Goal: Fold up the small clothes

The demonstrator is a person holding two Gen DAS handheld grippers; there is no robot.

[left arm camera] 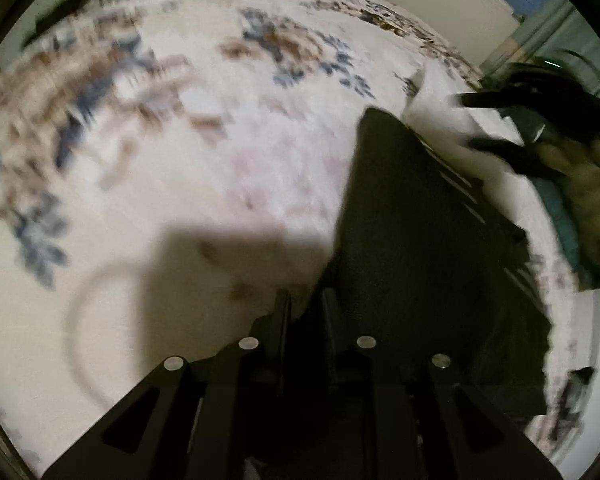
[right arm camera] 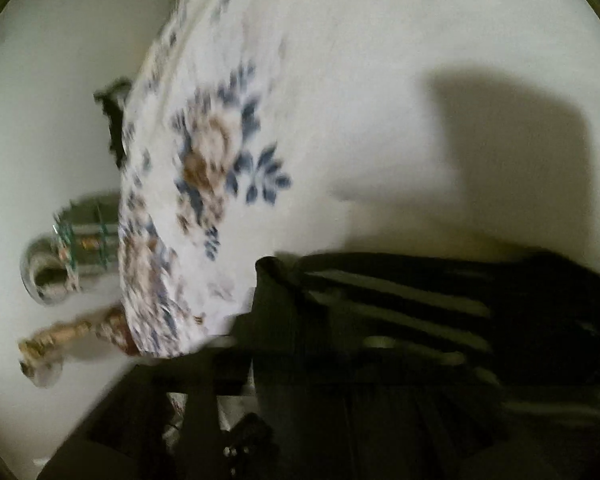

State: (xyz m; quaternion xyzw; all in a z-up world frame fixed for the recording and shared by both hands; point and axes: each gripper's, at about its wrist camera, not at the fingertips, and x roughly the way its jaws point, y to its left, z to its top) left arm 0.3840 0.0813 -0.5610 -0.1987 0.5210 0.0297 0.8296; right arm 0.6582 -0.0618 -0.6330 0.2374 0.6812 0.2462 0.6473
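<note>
Spreading wide, floral bedspread lies bare; black garment pinched in nearly closed left tongs; right tongs parted, empty, beside it.

Black garment with pale thin stripes, lying on white floral bedspread showing blue and brown flower print, faint pink patches mid-cloth. Black left gripper with silvery round studs. Black right gripper, blurred. Teal sleeve showing at right. Same garment in right wrist view: black, grey-white stripes. Floor looking off-white.
</note>
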